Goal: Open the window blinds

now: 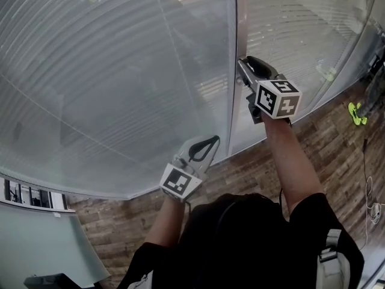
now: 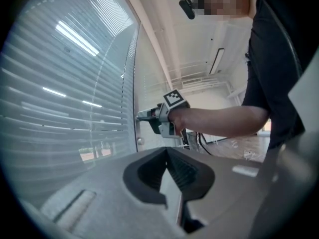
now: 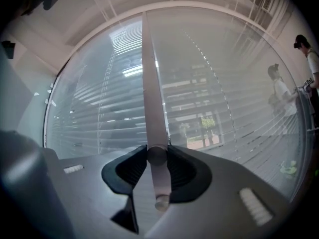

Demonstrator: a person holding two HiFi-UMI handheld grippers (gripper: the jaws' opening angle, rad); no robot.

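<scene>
The window blinds [image 1: 120, 71] hang closed over a wide window in front of the person, in two panels with a vertical frame [image 1: 234, 53] between them. A thin, pale wand [image 3: 151, 98] hangs down in front of the slats, near this frame. The right tongs [image 3: 157, 156] are clamped on the wand, which stands upright between the two dark pads, with its lower end just under them. In the head view the right tongs [image 1: 243, 62] point level at the blinds, at the frame. The left tongs [image 1: 213, 139] are held lower and near the left panel; their tips are together and nothing is between them. Under the window is a wooden floor [image 1: 337, 149].
</scene>
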